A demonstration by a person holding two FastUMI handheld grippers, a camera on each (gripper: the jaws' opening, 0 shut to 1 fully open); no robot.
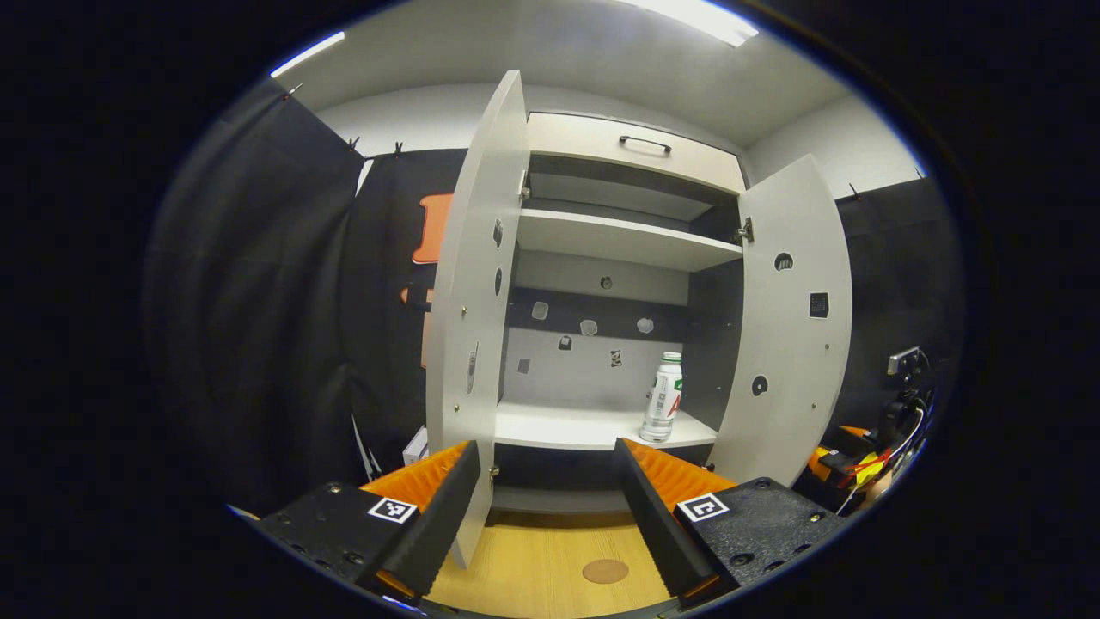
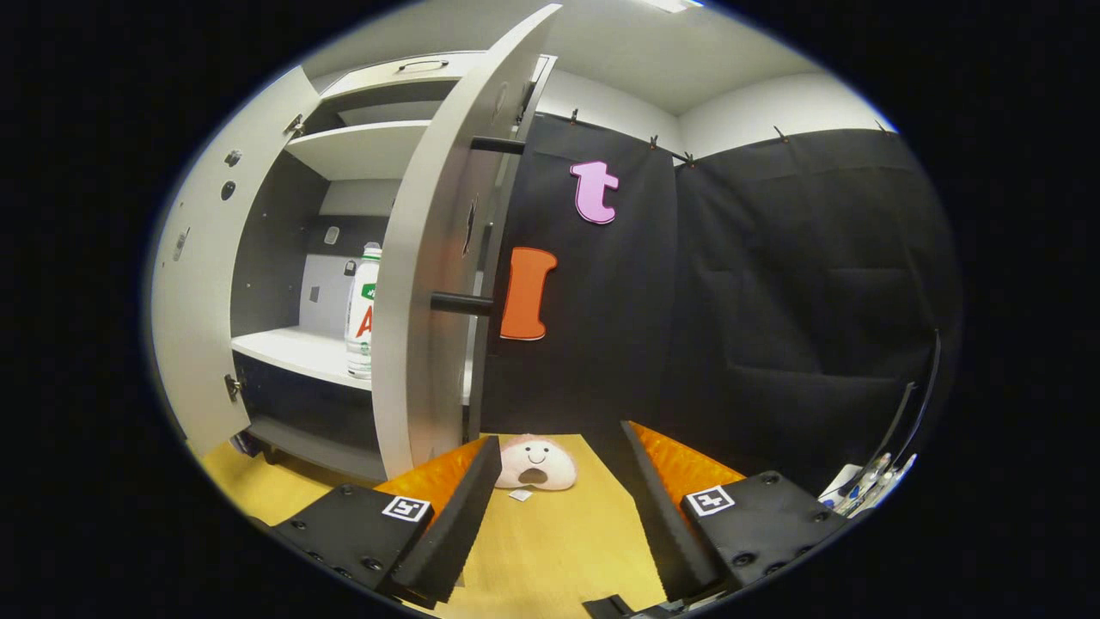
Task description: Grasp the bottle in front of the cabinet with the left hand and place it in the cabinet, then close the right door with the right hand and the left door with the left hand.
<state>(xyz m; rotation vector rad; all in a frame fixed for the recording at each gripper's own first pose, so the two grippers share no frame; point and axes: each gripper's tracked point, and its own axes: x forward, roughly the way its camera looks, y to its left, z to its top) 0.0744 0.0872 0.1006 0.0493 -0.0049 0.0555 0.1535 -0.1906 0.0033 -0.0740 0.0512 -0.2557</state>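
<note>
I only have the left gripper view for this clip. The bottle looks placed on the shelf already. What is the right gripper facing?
Observer: In the right gripper view, the right gripper is open and empty, low over the wooden table, beside the outer face of the right door.
Operator: Does that door have a handle on the outside?
Observer: Yes, a dark bar handle stands off it on two posts; the gripper is not touching it.
Operator: Anything else on the table over there?
Observer: A small pale plush toy lies just past the door's bottom edge, ahead of the open fingers.
</note>
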